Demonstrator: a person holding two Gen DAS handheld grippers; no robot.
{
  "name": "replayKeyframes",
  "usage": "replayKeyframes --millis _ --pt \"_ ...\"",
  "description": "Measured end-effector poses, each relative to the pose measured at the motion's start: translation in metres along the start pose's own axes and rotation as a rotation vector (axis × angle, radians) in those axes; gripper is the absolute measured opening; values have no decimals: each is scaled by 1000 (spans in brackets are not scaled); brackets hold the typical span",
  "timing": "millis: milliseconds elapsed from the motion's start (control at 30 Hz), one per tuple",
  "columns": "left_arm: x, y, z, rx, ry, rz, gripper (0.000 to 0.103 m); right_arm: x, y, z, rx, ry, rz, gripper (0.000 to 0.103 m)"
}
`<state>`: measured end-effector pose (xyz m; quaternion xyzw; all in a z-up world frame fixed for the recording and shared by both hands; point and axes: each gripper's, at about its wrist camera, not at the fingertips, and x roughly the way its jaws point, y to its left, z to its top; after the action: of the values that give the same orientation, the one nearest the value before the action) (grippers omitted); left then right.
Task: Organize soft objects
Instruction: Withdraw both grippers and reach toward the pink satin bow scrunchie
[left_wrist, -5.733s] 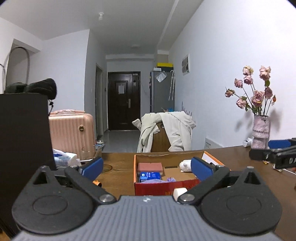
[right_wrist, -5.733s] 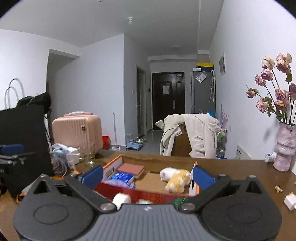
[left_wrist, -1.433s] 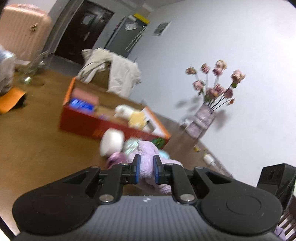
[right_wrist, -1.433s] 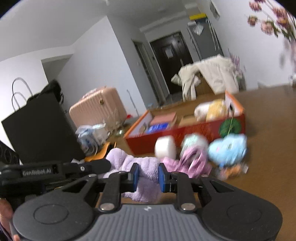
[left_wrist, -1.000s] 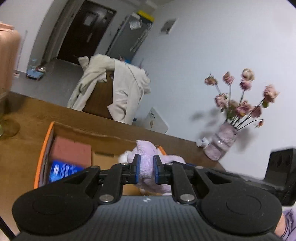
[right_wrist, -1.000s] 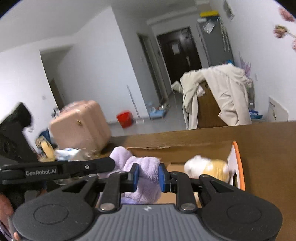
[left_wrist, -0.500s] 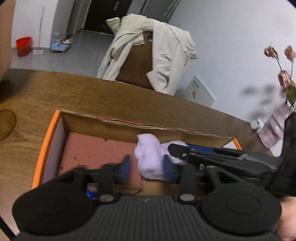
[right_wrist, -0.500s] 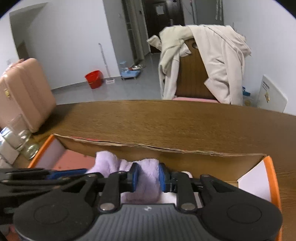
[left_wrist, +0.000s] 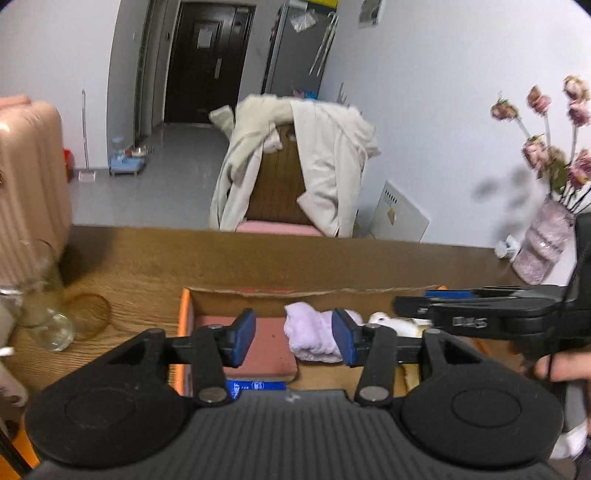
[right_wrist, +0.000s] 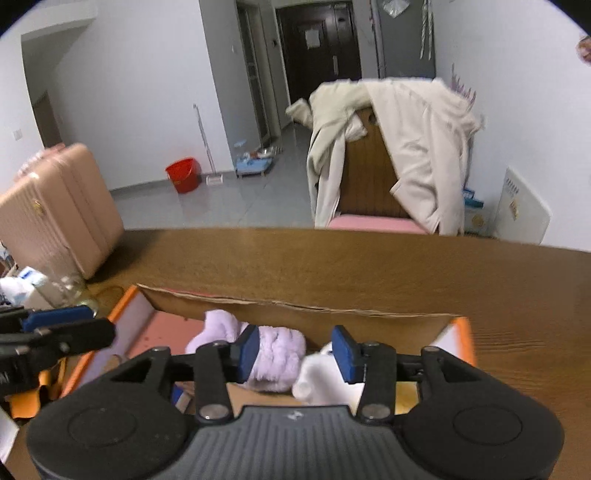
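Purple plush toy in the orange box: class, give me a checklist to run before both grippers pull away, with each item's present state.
1. Purple plush toy inside the orange cardboard box: ok.
2. Left gripper, jaws just opened; one pad touches the toy, no clamp: ok.
3. Right gripper, jaws just opened, toy partly between them: ok.
4. Toy snagged on a pad: cannot tell.
5. White plush beside it undisturbed: cannot tell.
6. Grippers apart from each other: ok.

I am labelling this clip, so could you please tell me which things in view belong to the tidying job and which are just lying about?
Job:
- purple plush toy
- white plush toy
- orange box
- left gripper, right gripper

Lying about:
- coat
- flower vase
- pink suitcase
- red bucket
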<state>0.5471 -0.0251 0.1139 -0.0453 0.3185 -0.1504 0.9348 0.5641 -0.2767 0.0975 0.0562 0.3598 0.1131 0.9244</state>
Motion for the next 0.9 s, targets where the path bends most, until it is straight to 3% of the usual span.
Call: replayKeyframes --millis 167,233,367,600,733,900 --pt "-65 -8 -9 56 -69 70 52 -85 -10 -9 -62 -72 -48 67" --pt "-91 -9 -15 59 -96 85 59 -119 -10 -17 -108 -112 -77 77" --pt "-143 -21 -37 98 -173 121 70 -182 -8 -45 -156 -215 -133 88" --pt "-221 -42 -107 109 -318 89 85 -254 2 -127 -173 -345 -96 89" --pt "-245 -54 -156 112 -355 90 89 -278 11 -178 -165 -392 -67 91" --pt "-269 -69 -217 104 -365 68 97 -300 23 -242 -100 -445 -14 101"
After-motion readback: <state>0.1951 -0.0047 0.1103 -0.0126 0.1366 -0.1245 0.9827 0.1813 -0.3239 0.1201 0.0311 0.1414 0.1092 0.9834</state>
